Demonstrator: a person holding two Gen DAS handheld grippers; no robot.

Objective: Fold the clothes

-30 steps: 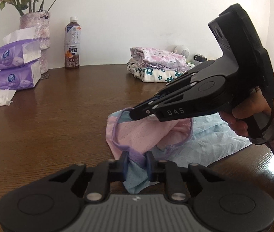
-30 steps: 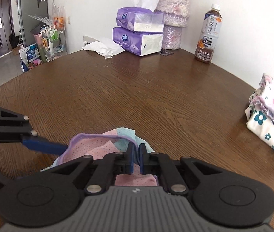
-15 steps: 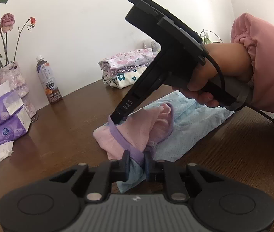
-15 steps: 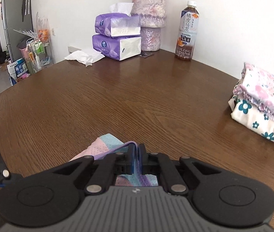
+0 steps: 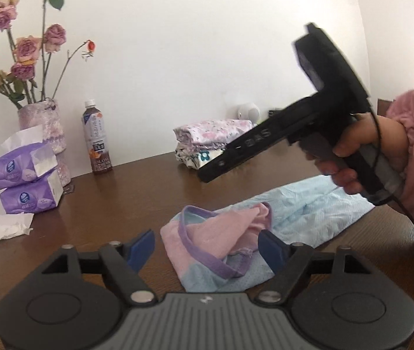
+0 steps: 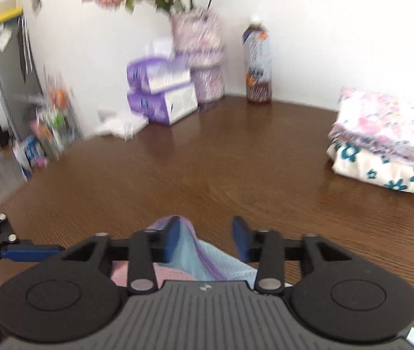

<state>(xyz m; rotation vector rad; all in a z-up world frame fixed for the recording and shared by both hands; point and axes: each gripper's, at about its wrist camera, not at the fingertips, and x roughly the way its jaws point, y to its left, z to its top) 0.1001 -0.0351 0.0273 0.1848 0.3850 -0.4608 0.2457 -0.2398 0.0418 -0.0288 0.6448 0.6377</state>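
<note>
A small pink and light-blue mesh garment with purple trim (image 5: 218,248) lies crumpled on the brown table (image 5: 119,204), on top of a pale blue cloth (image 5: 318,204). My left gripper (image 5: 207,248) is opening, its blue pads (image 5: 141,249) wide apart on either side of the garment and off it. The right gripper (image 5: 215,172), held by a hand in a pink sleeve (image 5: 411,160), hangs above the garment. In the right wrist view my right gripper (image 6: 207,234) is opening too; the garment's purple-trimmed edge (image 6: 189,250) lies loose between its jaws, against the left pad (image 6: 172,239).
A stack of folded floral clothes (image 5: 210,143) (image 6: 382,145) sits at the table's far side. A drink bottle (image 5: 97,143), a vase of roses (image 5: 46,134), two purple tissue packs (image 5: 26,183) and a crumpled tissue (image 5: 5,227) stand at the far left.
Both grippers have let go of the garment and opened; it now lies slack on the table. The right gripper rose and pulled back off the cloth.
</note>
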